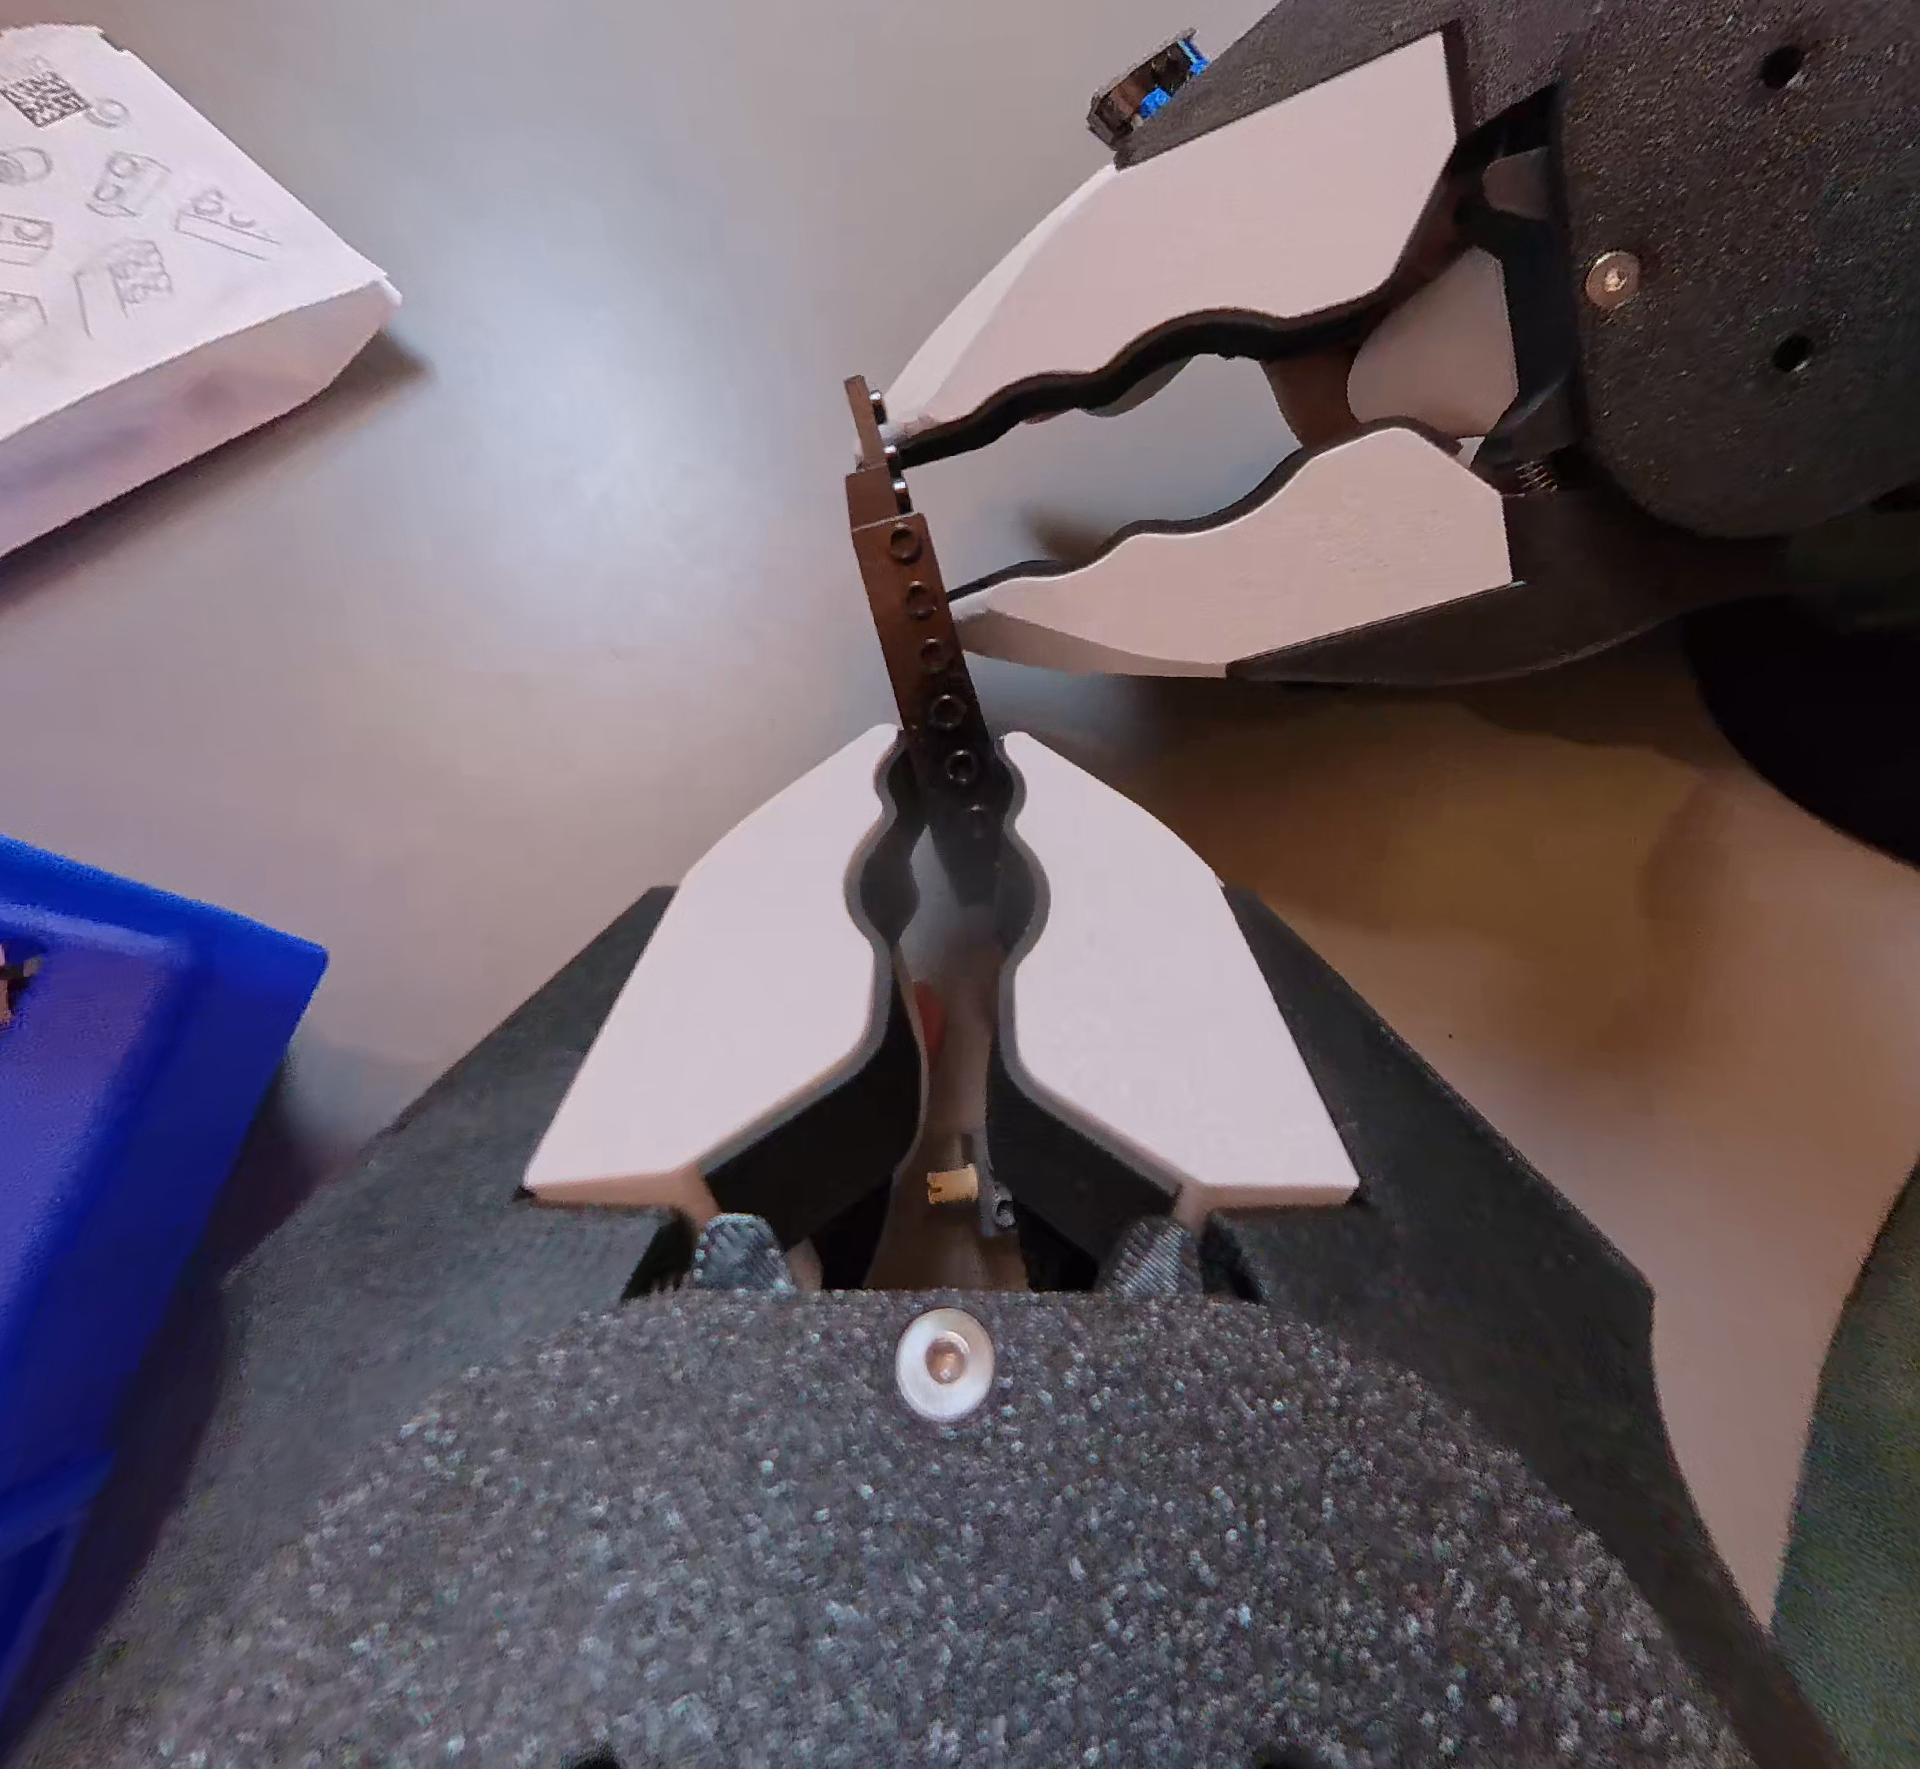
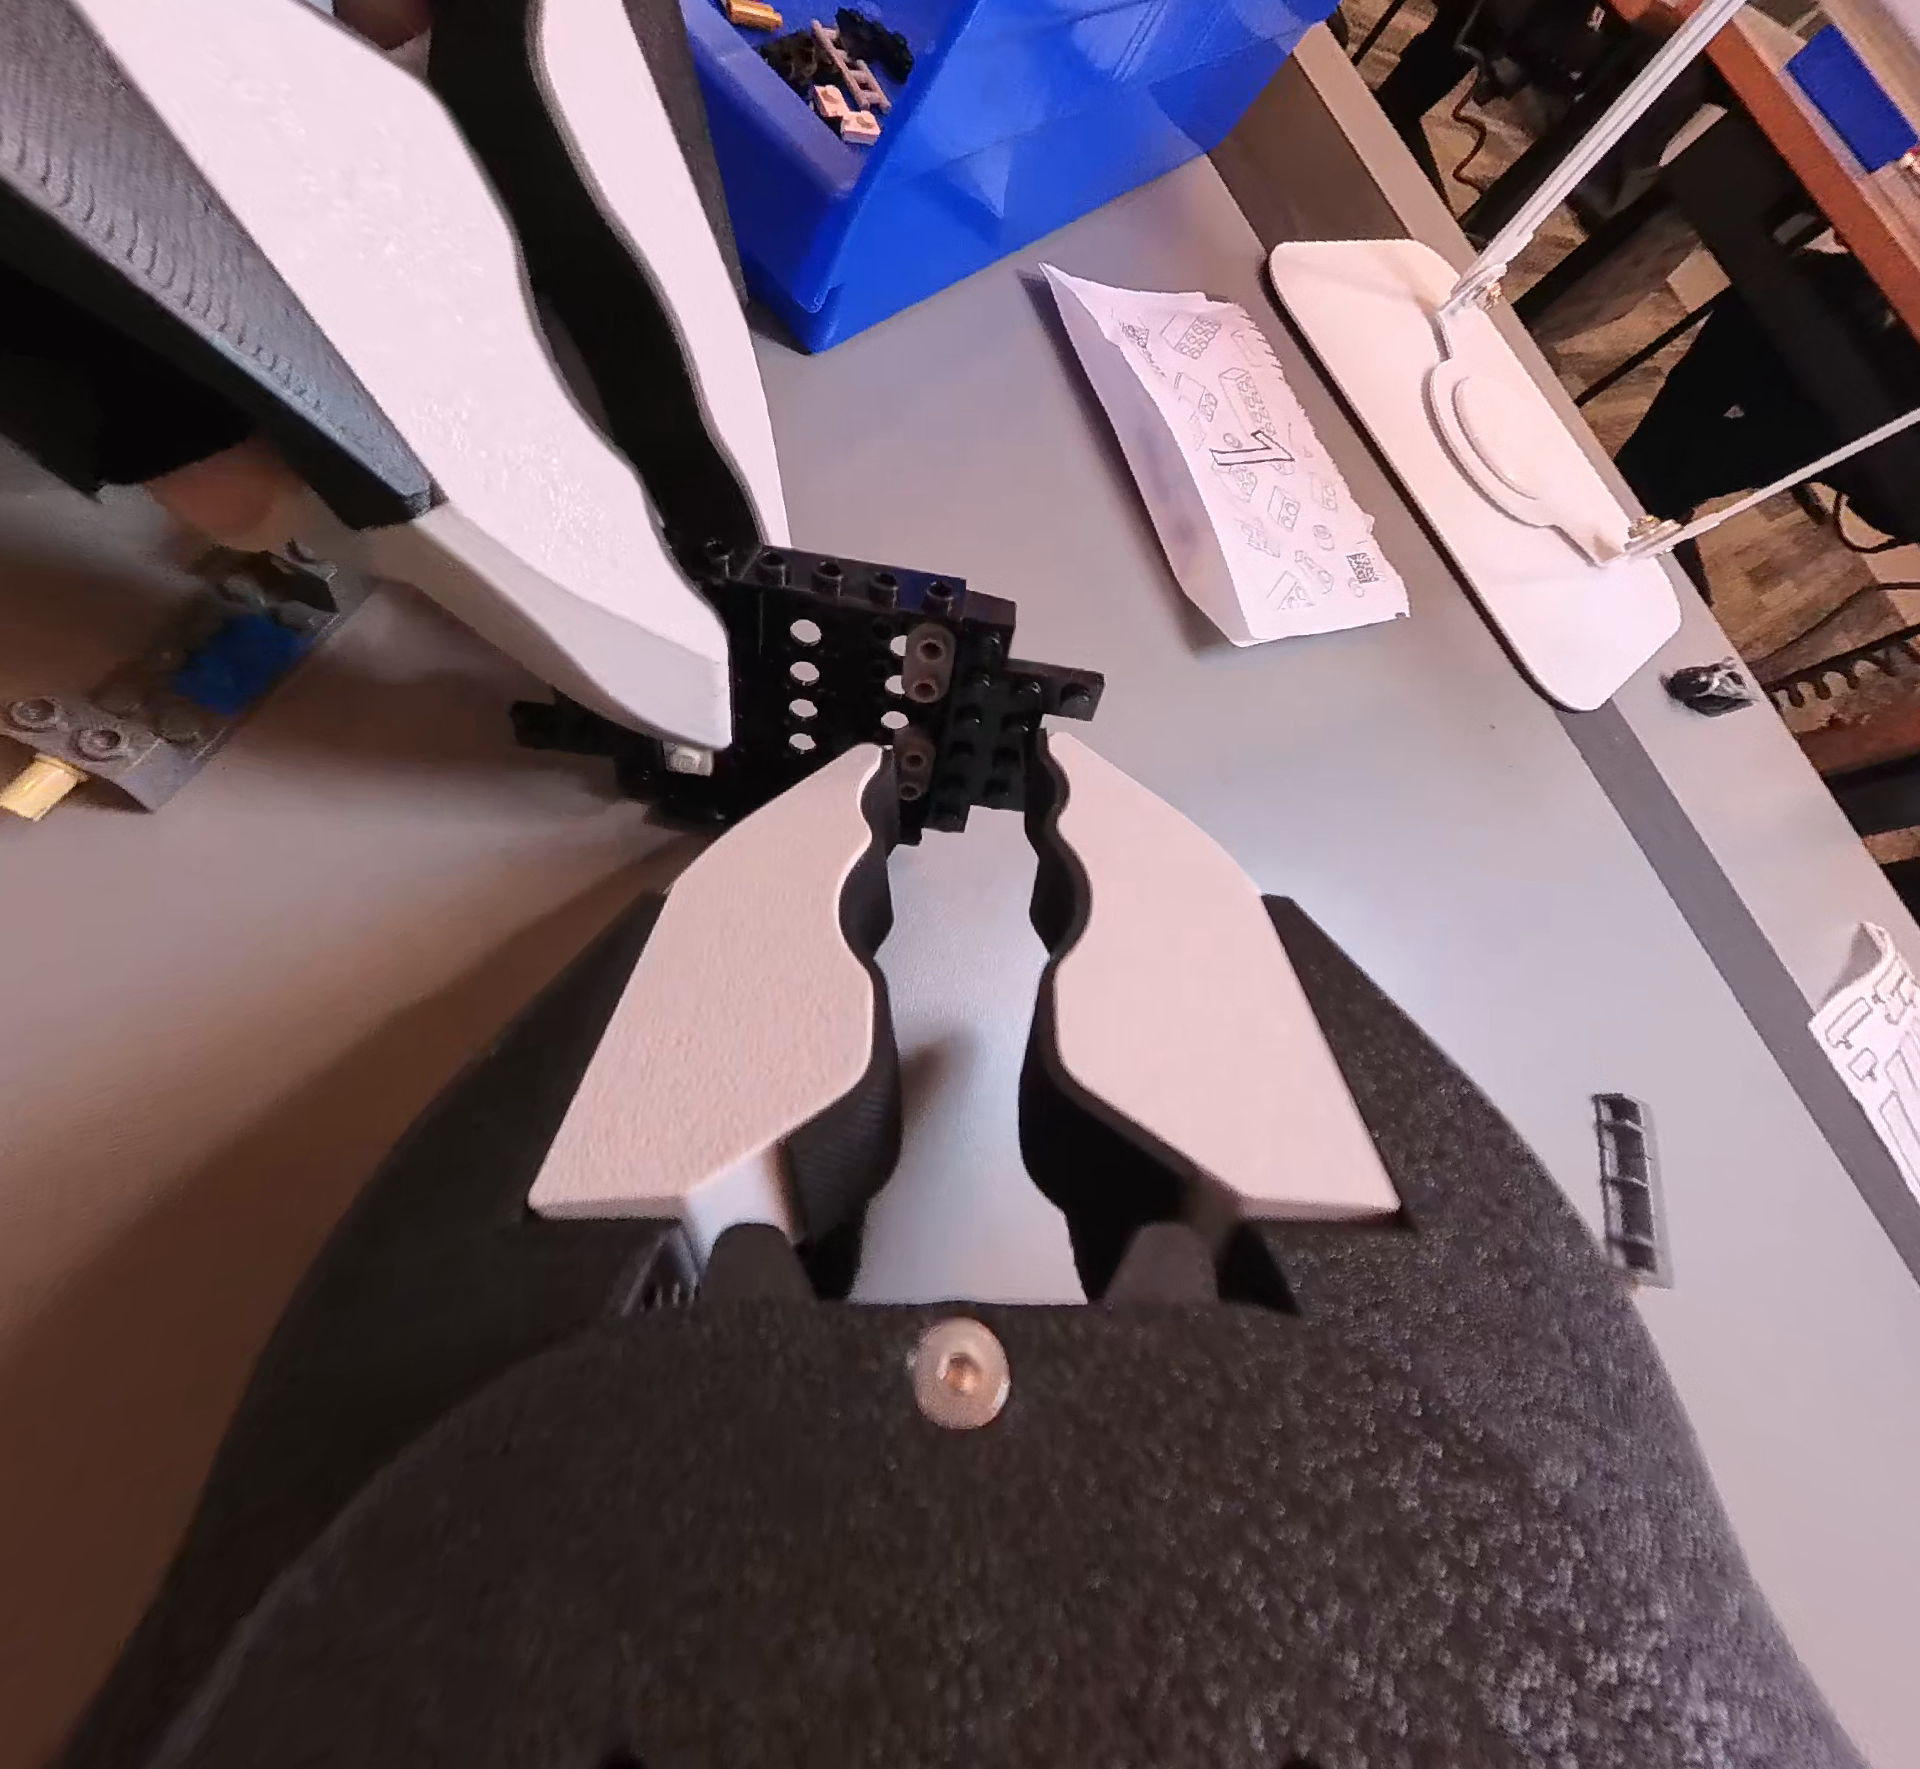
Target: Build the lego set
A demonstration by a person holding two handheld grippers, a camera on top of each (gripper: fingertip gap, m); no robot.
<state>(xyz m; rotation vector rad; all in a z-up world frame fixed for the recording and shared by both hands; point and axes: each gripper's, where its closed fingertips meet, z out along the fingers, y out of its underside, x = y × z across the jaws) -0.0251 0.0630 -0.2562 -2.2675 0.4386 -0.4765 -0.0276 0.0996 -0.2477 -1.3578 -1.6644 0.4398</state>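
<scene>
Left gripper (image 1: 951,743) jaws clamped on black brick assembly (image 1: 920,618); right gripper (image 1: 925,524) gripping its upper end, grey table (image 1: 582,369)

Your left wrist cam sits right behind its fingers (image 1: 821,971), looking forward and down at the grey counter (image 1: 582,524), very close in. Your right wrist cam has the same mount, angled down over the counter (image 2: 1299,784) toward the blue bin (image 2: 1039,161). Both views share the black brick assembly (image 1: 920,639) (image 2: 831,670), and each shows the other gripper.
</scene>
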